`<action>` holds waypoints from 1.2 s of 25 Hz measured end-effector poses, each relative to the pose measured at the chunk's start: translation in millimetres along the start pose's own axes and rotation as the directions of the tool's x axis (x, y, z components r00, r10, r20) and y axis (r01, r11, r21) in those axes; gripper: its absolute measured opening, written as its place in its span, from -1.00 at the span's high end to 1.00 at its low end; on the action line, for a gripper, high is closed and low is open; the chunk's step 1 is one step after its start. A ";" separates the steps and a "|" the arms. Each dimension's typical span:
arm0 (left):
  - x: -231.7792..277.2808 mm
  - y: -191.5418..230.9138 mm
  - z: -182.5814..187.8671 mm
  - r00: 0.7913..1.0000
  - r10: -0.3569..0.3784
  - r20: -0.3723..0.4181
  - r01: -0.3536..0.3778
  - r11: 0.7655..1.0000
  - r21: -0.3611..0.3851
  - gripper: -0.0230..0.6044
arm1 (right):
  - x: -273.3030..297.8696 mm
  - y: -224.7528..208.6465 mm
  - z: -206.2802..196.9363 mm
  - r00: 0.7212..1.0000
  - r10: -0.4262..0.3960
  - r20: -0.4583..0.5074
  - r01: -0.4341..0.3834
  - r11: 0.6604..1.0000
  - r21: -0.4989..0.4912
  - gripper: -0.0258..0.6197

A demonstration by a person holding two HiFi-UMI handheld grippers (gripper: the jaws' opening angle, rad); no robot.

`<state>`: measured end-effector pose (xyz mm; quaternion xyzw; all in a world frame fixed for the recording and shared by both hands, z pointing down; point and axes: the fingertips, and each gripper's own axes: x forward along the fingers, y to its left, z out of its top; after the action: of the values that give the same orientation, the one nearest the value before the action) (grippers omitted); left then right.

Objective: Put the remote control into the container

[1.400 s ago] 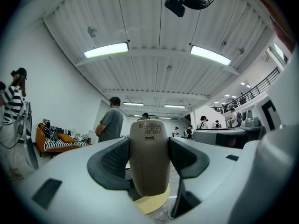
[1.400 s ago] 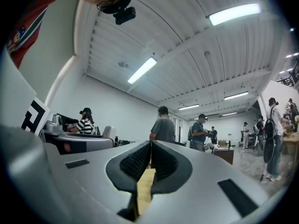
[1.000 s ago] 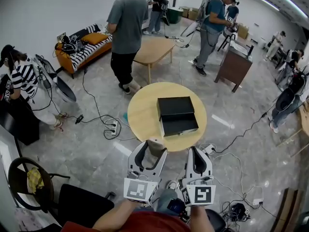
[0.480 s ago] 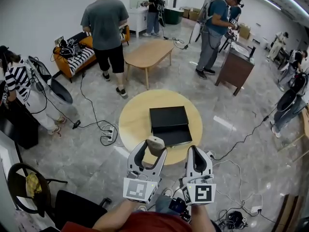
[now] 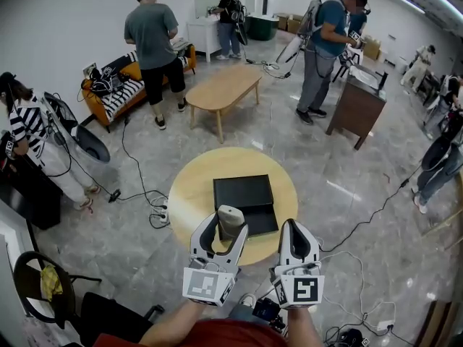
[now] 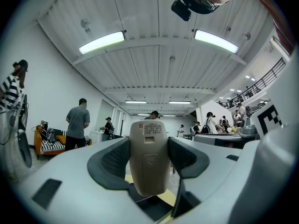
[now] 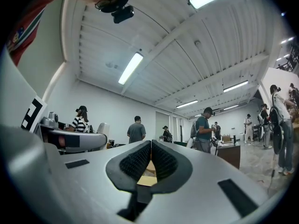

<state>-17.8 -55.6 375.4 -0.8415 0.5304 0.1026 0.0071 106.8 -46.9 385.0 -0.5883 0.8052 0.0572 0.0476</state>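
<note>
A beige remote control stands upright between the jaws of my left gripper, which is shut on it. The remote's back, with label and battery cover, faces the left gripper camera. A black box, the container, lies on the round wooden table just beyond the remote. My right gripper is shut with nothing in it, at the table's near right edge.
Several people stand around the room, one near a low wooden coffee table. An orange sofa is at the left wall, a dark desk at the right. Cables and a power strip lie on the floor beside the round table.
The round table and black box have come closer and shifted left under the grippers. The remote stays clamped in the left gripper. The person in grey walked away toward the sofa.
</note>
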 end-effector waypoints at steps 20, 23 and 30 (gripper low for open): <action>95.0 12.3 -16.5 0.999 0.043 -0.029 -0.042 0.999 0.021 0.08 | 84.8 -60.5 -13.3 0.999 0.046 -0.005 -0.046 0.999 0.013 0.85; 104.9 28.4 -17.9 0.999 0.031 -0.019 -0.031 0.999 0.017 0.08 | 101.8 -54.6 -18.9 0.999 0.033 -0.016 -0.033 0.999 0.010 0.85; 123.2 71.5 -20.2 0.999 -0.013 -0.033 0.014 1.000 0.014 0.08 | 147.7 -34.8 -16.1 1.000 0.006 -0.004 -0.007 1.000 -0.012 0.85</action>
<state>-27.1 -199.1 379.8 -0.8466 0.5254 0.0850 0.0053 95.0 -198.8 378.4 -0.5861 0.8068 0.0610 0.0425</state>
